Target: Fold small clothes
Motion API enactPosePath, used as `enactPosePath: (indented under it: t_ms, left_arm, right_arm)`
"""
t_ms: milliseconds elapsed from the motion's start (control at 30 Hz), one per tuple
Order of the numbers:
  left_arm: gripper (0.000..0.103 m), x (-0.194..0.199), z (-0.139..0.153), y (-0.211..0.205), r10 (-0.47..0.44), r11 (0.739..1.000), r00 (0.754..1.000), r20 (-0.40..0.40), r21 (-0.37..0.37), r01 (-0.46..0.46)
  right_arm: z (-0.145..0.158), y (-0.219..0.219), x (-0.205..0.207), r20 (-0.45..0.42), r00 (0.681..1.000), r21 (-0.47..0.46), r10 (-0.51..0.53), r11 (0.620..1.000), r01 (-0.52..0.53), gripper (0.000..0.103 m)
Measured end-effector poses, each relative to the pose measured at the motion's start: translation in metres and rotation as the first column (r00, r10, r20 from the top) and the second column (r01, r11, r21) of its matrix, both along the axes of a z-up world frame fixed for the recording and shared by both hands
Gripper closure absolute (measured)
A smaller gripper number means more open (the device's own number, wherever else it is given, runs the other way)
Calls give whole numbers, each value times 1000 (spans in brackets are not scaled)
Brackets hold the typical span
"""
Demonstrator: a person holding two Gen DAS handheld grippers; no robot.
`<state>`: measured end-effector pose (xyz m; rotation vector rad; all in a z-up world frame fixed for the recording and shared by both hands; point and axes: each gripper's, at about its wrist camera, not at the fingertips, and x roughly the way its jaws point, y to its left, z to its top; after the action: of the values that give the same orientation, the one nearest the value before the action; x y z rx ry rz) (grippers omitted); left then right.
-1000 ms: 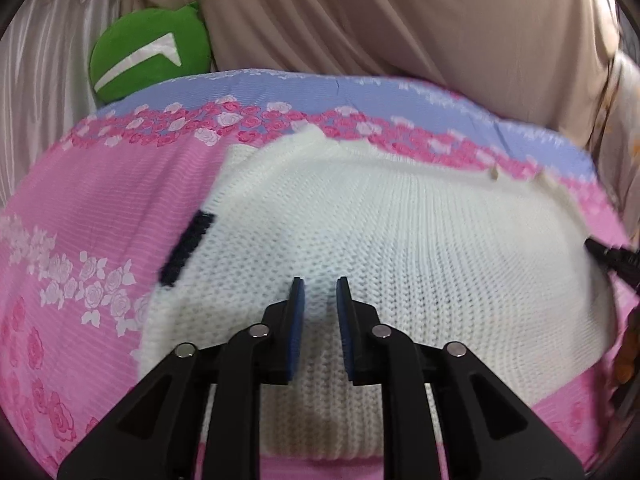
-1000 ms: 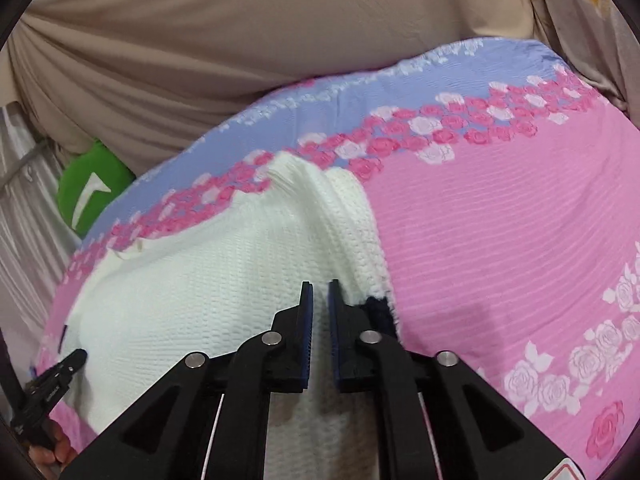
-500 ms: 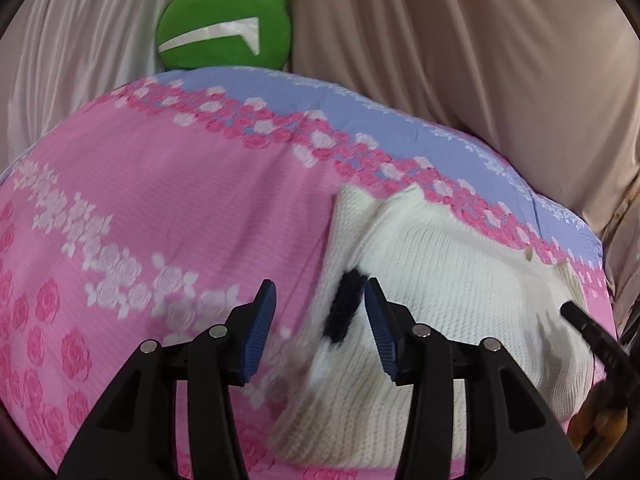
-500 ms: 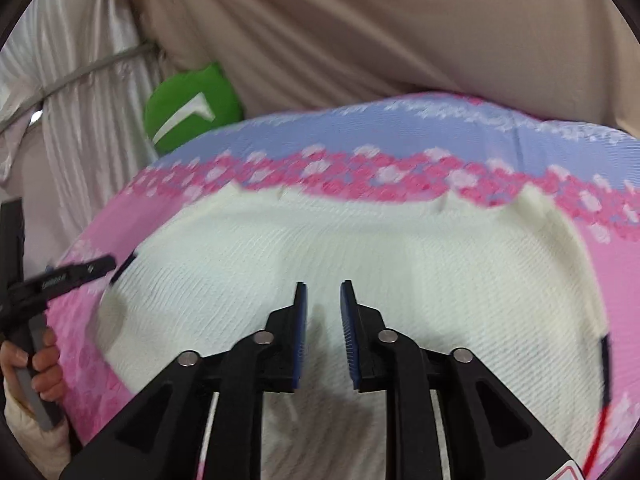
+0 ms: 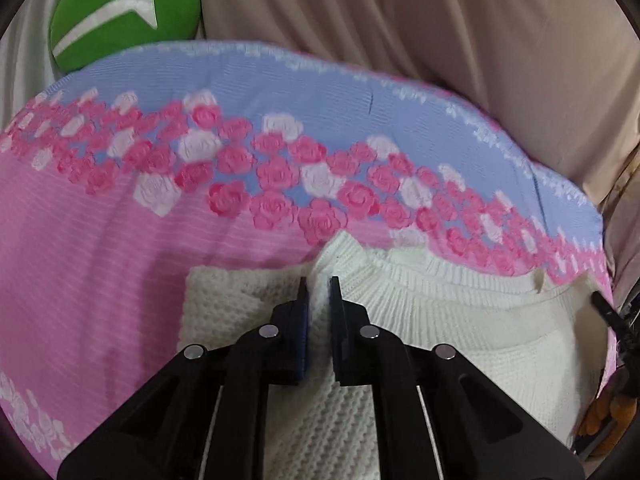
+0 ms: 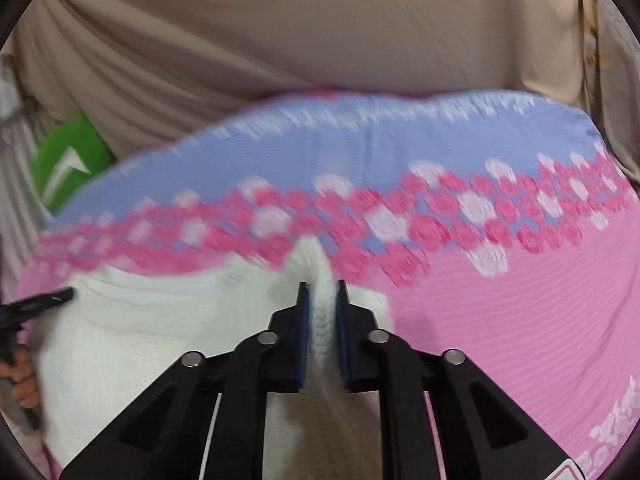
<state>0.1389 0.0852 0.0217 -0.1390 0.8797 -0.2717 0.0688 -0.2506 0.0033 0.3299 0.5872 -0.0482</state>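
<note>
A small white knitted sweater (image 5: pixel 460 320) lies on the pink rose-patterned bed cover (image 5: pixel 100 248), its ribbed edge facing the far side. My left gripper (image 5: pixel 318 284) is shut on the sweater's far left corner, with knit pinched between the blue pads. In the right wrist view the sweater (image 6: pixel 160 340) spreads to the left, and my right gripper (image 6: pixel 321 290) is shut on its far right corner, a ridge of knit standing up between the pads. Each gripper's tip shows at the edge of the other's view, the right (image 5: pixel 604 308) and the left (image 6: pixel 44 298).
A green round cushion (image 5: pixel 124 12) sits at the far left against the beige curtain (image 5: pixel 400 40). The cover's blue band (image 5: pixel 320 96) runs along the bed's far edge. A hand (image 6: pixel 22 380) holds the left gripper's handle.
Both grippers have moved to the sweater's far corners and closed on the knit. The left one was open beside the dark trim half a second ago. The right wrist view is motion-blurred.
</note>
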Motion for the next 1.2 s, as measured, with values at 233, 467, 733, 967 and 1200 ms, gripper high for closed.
enactPosePath:
  t_ms: [233,467,733,967,1200]
  left_arm:
    - [95,9,-14,10,47,998,999,1,49,-47]
    - [86,-18,1,15,55,997,997,57,42,-57]
    - [43,-102,18,64,141,989,986,85,-51,-137]
    - [38,-127,-23,100,162,970,983,-90,-170,-175]
    - [67,-119,-27,75,100,973,990,-96,-199,-117]
  right_arm:
    - [-50,-27,41,-246,966,-8,-81,997,82,97]
    - [-9,-9,4,-71,987,-43,-141,989,138,86]
    - [0,108,-33,-48,956,70,289,956,-285,82]
    - [-46,174,-36,-145,902,35,408,913,-407,83]
    - [-48,153,-60,-74,914,131,398,913,-387,82]
